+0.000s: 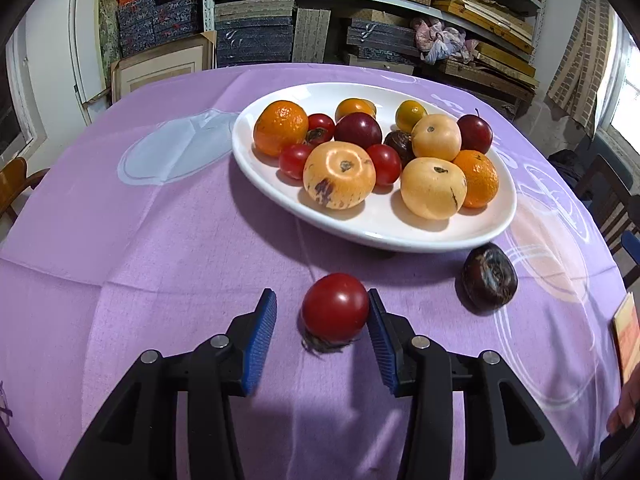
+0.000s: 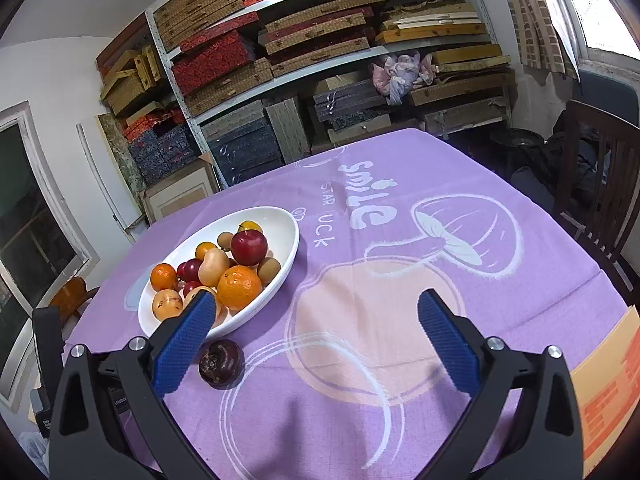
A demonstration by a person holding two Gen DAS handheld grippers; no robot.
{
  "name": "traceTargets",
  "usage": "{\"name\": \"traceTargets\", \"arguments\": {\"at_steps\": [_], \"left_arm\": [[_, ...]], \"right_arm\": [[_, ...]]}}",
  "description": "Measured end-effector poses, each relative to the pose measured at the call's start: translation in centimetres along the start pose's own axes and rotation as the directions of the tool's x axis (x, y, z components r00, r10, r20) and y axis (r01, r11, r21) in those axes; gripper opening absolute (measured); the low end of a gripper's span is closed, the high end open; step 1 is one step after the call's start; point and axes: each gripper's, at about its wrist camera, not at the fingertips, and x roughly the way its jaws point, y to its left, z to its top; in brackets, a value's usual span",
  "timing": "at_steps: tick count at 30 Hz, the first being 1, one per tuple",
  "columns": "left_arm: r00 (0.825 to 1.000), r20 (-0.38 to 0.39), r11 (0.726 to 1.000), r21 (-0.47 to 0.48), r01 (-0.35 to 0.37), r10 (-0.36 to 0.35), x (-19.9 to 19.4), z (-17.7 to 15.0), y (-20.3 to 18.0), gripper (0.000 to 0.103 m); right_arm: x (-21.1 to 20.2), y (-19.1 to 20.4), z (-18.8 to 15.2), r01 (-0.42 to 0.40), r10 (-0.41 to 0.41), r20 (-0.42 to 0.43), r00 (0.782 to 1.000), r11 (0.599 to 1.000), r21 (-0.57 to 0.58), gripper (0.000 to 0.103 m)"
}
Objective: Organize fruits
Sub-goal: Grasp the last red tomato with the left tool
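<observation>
A white oval plate (image 1: pixel 420 236) holds several fruits: oranges, pale yellow round fruits, red tomatoes and dark red plums. A red tomato (image 1: pixel 335 306) lies on the purple cloth in front of the plate. My left gripper (image 1: pixel 322 300) is open around it; the right pad touches it and the left pad stands apart. A dark purple fruit (image 1: pixel 489 277) lies on the cloth to its right, and also shows in the right wrist view (image 2: pixel 221 363). My right gripper (image 2: pixel 314 308) is wide open and empty above the cloth, right of the plate (image 2: pixel 280 276).
The table carries a purple printed cloth (image 2: pixel 400 240). An orange and cream card (image 2: pixel 612 392) lies at its right edge. Shelves with stacked boxes (image 2: pixel 300 60) stand behind the table. A dark wooden chair (image 2: pixel 600 184) stands at the right.
</observation>
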Motion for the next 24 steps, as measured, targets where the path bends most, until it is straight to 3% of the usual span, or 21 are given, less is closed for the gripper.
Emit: {"name": "traceTargets", "arguments": {"at_steps": [9, 11, 24], "left_arm": [[0.999, 0.033, 1.000, -0.020, 0.016, -0.016, -0.7, -0.2, 1.0, 0.044], [0.999, 0.040, 0.999, -0.021, 0.031, -0.030, -0.9, -0.2, 1.1, 0.030], [0.999, 0.017, 0.998, -0.027, 0.050, -0.050, 0.0, 0.5, 1.3, 0.031]], "right_arm": [[0.5, 0.0, -0.2, 0.008, -0.008, -0.009, 1.000, 1.000, -0.020, 0.099], [0.5, 0.0, -0.2, 0.008, -0.008, -0.009, 1.000, 1.000, -0.021, 0.099], [0.8, 0.4, -0.6, -0.005, 0.004, -0.023, 1.000, 0.999, -0.052, 0.099]]}}
